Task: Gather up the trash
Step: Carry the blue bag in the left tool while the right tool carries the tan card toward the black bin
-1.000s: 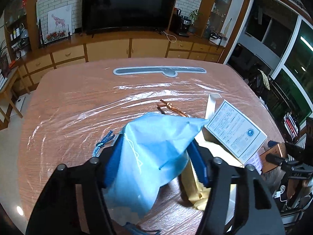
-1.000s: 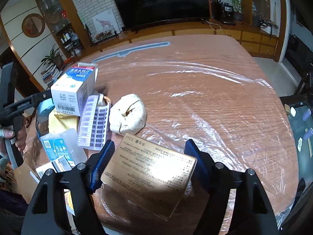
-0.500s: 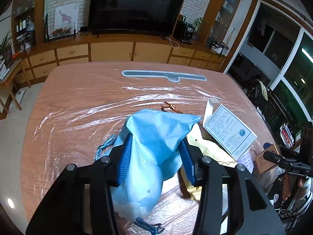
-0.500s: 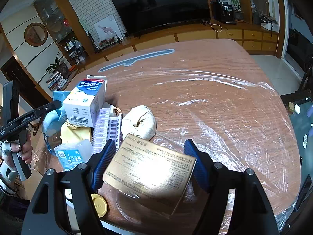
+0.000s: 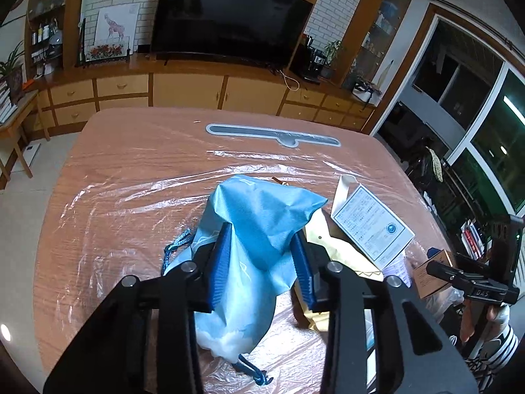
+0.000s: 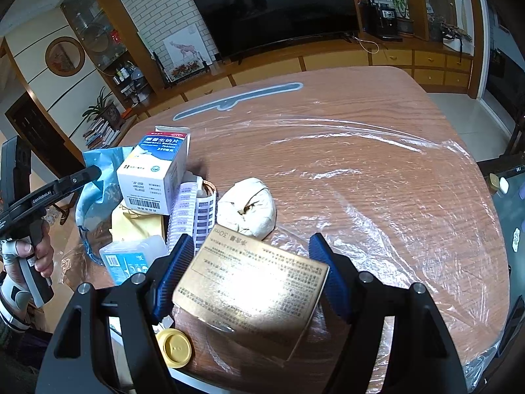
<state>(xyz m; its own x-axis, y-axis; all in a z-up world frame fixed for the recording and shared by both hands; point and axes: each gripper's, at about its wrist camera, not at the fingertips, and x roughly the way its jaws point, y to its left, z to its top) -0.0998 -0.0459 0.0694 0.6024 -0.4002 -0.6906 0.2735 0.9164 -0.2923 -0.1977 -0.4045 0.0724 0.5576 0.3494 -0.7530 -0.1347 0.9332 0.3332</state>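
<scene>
**On the counter: left jaws closing on the blue bag, right holds the gold box**

Between the left hand-held gripper (image 5: 262, 259) jaws sits the blue bag (image 5: 259, 229), resting on the counter (image 5: 131, 170) near its front edge. A second ago the jaws stood wide on either side of the bag; now they are closing, and the blue pads appear to touch the fabric on both sides. The bag's top has bunched up into a peak between them. Grip looks about made, though I'd judge it not yet fully tight.

The right hand-held gripper (image 6: 254, 282) is clamped on the gold box (image 6: 252, 295), same as a second ago, with the box tilted between the pads above the counter edge. No real change there.

Just right of the bag: a yellow envelope (image 5: 328, 243) with a white medicine box (image 5: 370, 226) leaning on it. Further along, a strip of labels (image 6: 197, 210), a crumpled paper ball (image 6: 249, 207), a small clear plastic case (image 6: 131, 256) and a yellow lid (image 6: 175, 348) by the front edge.

Meaning for the task: the bag is likely the trash container, and the left side is securing it so the box can go in. The bag mouth is not visibly open yet, which could be the snag.
</scene>
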